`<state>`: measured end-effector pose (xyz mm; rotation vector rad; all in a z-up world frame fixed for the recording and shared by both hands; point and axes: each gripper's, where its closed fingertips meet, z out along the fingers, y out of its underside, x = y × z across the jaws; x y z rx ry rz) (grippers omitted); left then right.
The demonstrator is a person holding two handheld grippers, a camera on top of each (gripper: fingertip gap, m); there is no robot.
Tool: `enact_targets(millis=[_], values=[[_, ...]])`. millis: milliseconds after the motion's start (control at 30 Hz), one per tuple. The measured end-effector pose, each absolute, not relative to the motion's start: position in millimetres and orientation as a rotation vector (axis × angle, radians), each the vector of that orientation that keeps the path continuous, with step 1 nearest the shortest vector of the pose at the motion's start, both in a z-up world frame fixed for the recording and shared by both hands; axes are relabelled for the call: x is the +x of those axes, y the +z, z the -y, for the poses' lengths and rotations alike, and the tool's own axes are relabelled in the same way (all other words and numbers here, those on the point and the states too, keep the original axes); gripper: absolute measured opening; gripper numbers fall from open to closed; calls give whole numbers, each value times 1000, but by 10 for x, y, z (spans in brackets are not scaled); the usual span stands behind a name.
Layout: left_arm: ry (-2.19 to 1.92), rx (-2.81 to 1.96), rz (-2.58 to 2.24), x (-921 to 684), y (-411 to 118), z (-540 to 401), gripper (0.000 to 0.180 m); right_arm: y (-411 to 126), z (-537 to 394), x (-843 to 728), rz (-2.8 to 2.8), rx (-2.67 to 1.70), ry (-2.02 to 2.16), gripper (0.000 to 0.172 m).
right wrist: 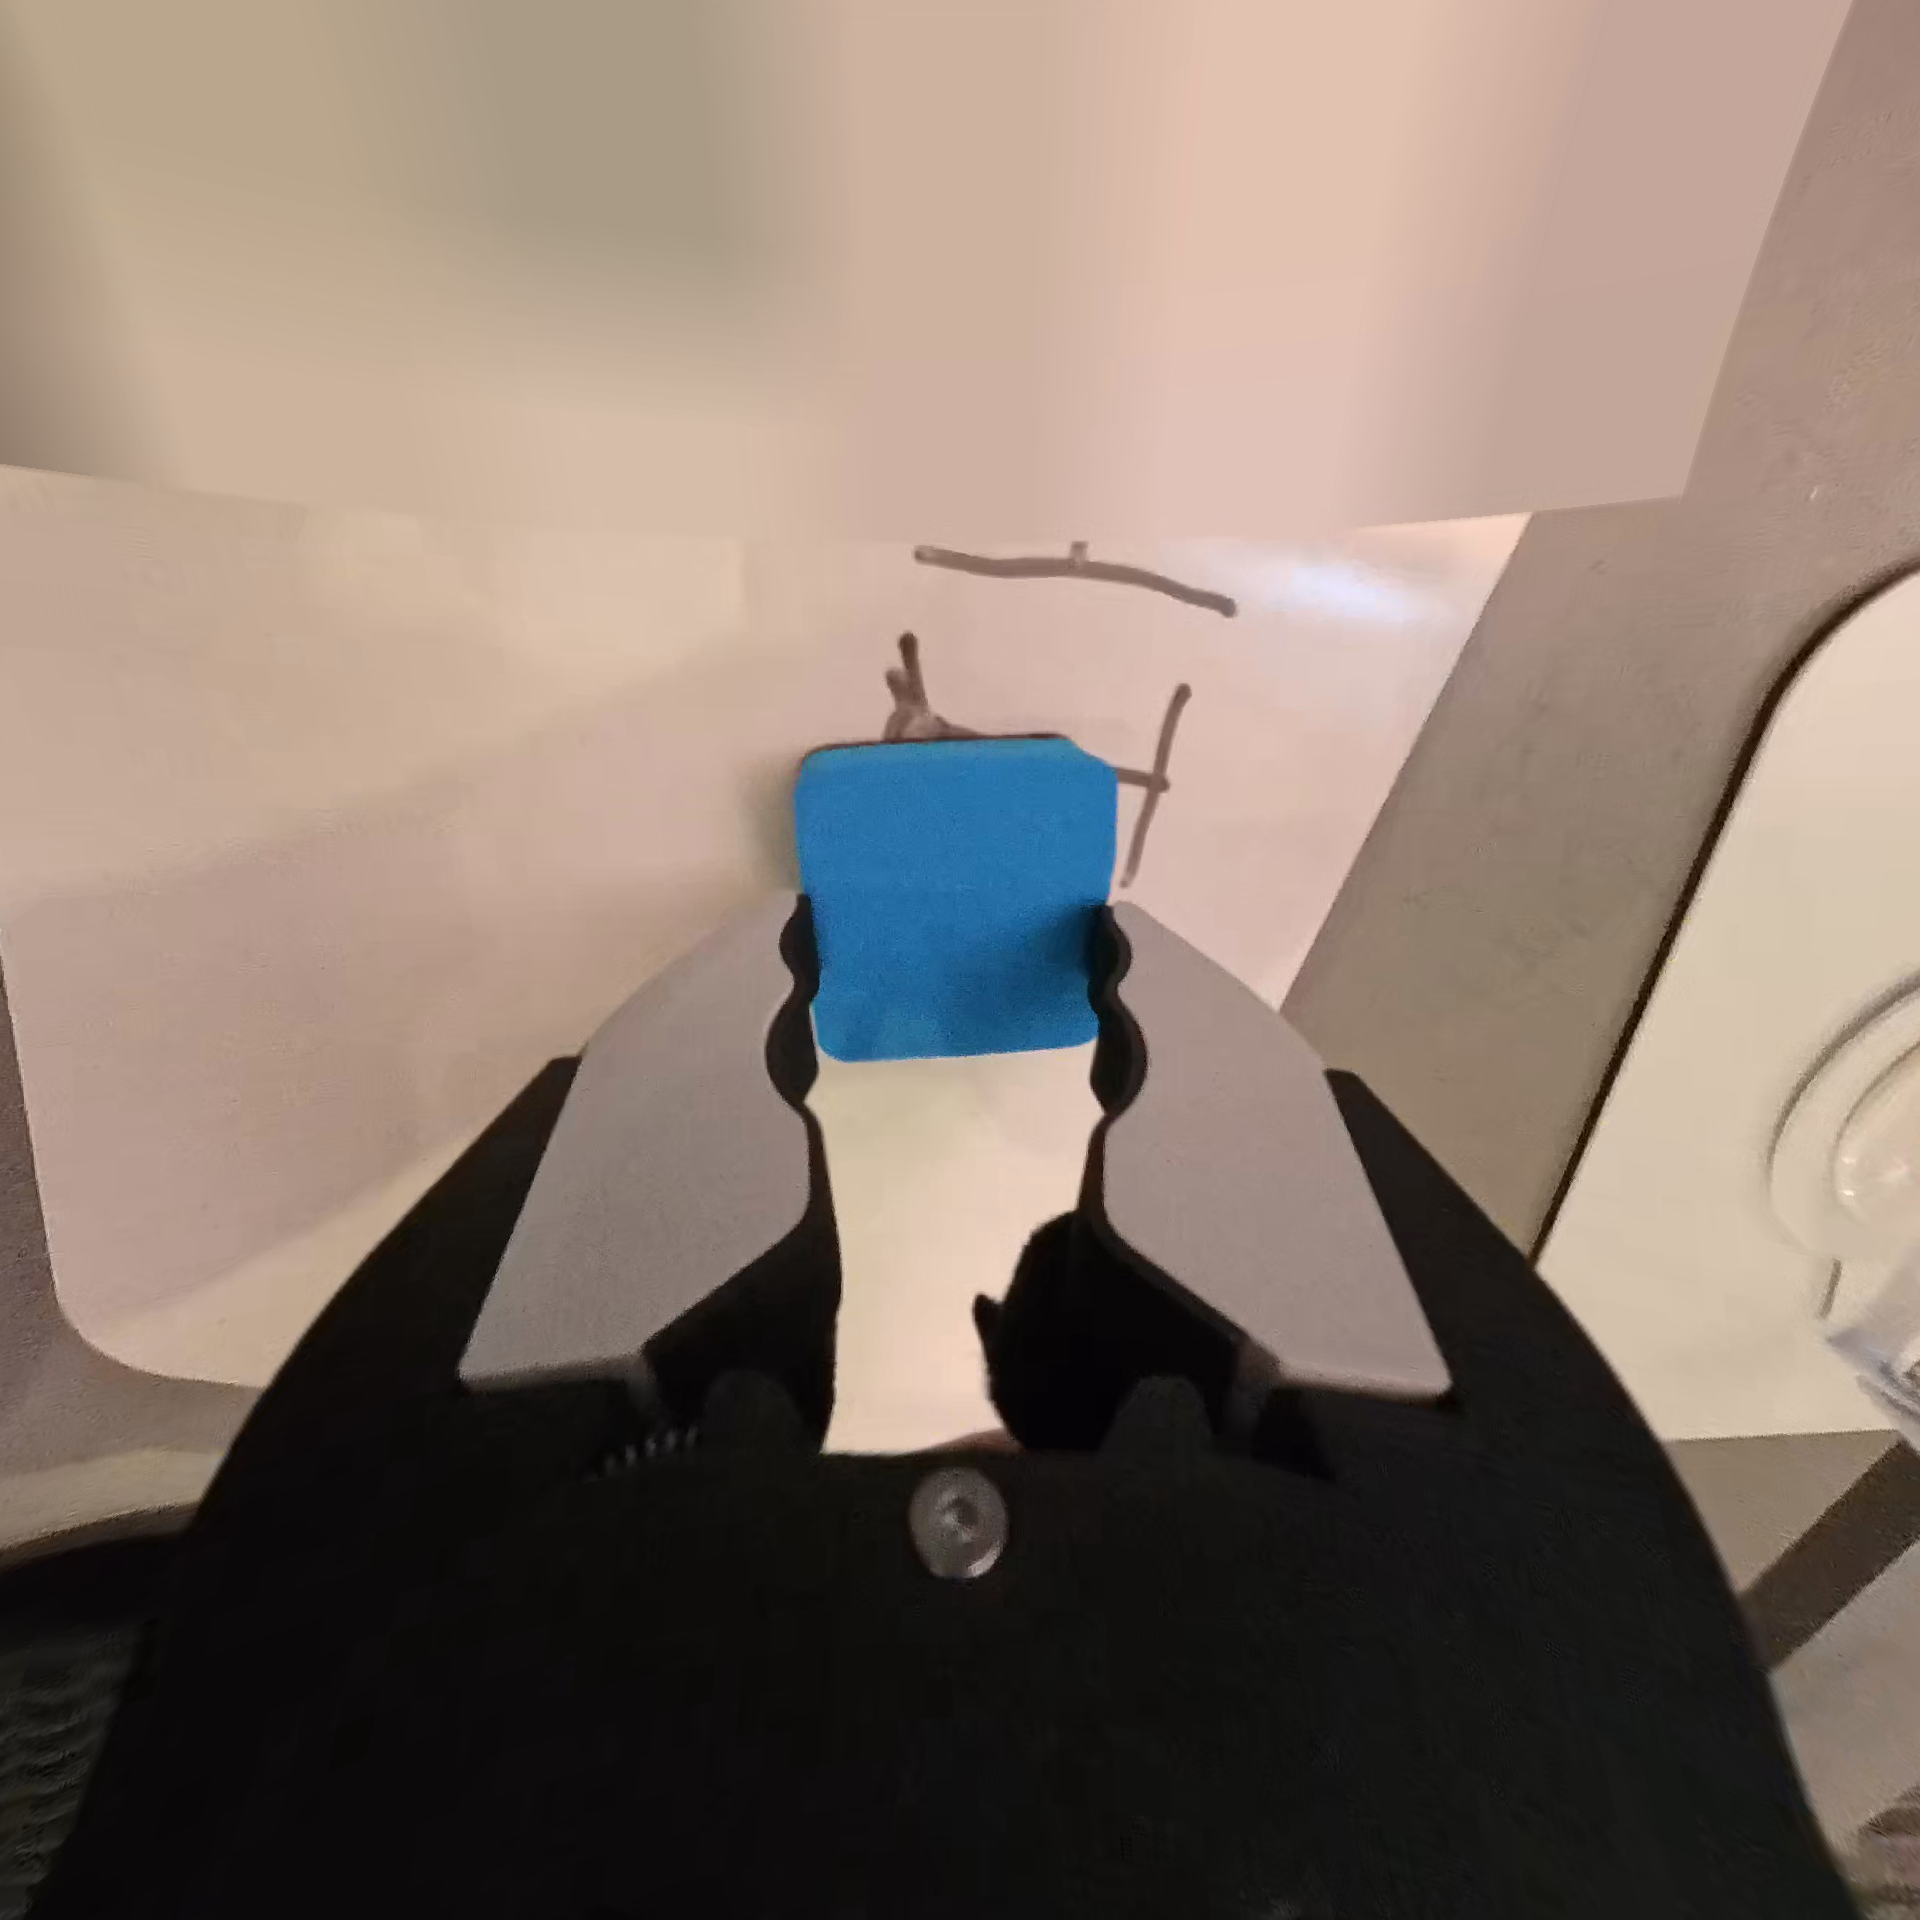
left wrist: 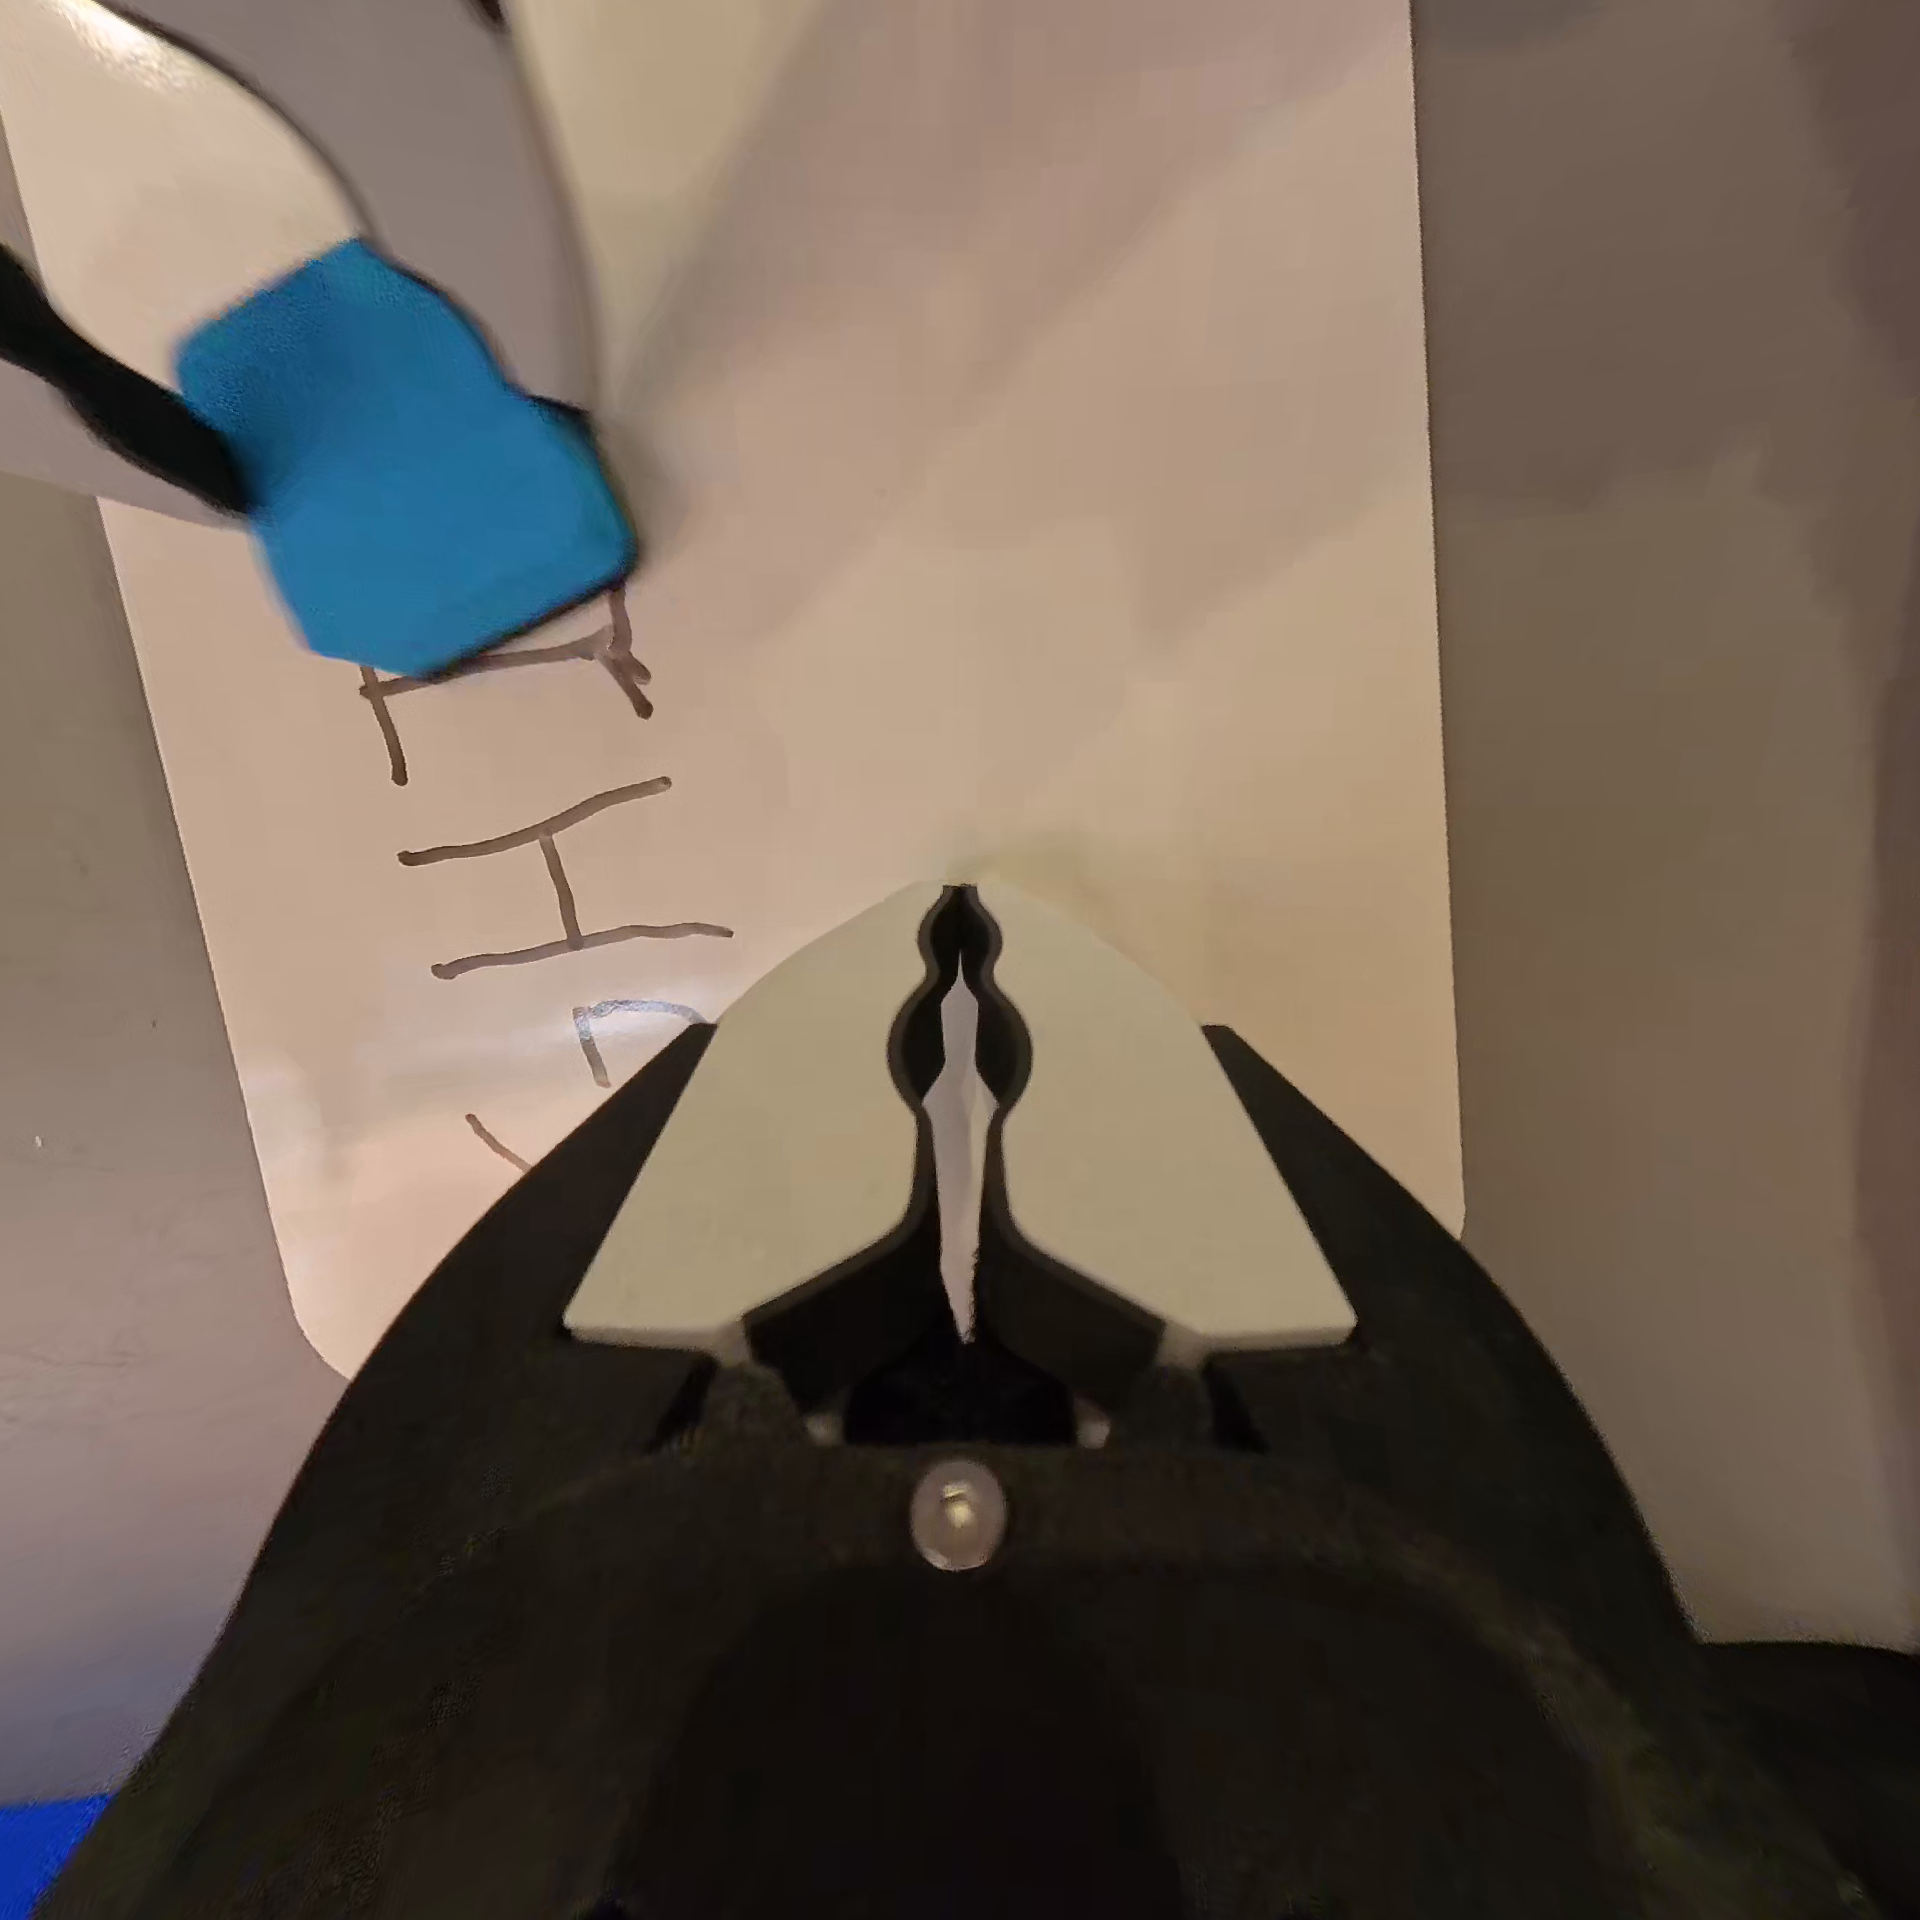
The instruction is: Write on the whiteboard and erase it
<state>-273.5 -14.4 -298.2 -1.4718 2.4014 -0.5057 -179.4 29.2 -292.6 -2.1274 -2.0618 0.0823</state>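
Blue foam eraser (right wrist: 954, 904) sits pinched between my right gripper's (right wrist: 948, 935) black pads, both pressing its sides, its far edge down on the whiteboard (right wrist: 416, 831). In the left wrist view the same eraser (left wrist: 400, 468) shows blurred at upper left, covering the top of the marks (left wrist: 561, 862), dark marker strokes running down the board's left part. Some strokes nearest my left gripper look faint and partly wiped. My left gripper (left wrist: 961, 894) has its fingers pressed together with nothing between them, tips resting on or just above the whiteboard (left wrist: 1039, 520) near its middle; I cannot tell if they touch. Board lies flat on a grey table (left wrist: 1662, 727). Clear glass thing (right wrist: 1860, 1195) at the right edge, blurred.
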Motion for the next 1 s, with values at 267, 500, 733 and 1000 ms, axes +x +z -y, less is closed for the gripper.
enact_targets(millis=[267,500,733,1000], values=[[-447,-1455,-2405,-2736,-2983,156,1,-2928,-557,-1739,1937,-2235,82,52],[-397,-1445,-2403,-2734,-2982,159,1,-2936,-609,-1779,1919,-2248,97,51],[-379,-1440,-2404,-2729,-2982,161,1,-2948,-559,-1944,1991,-2174,89,52],[-364,-1439,-2400,-2723,-2981,160,1,-2944,-353,-2166,2141,-2056,120,52]])
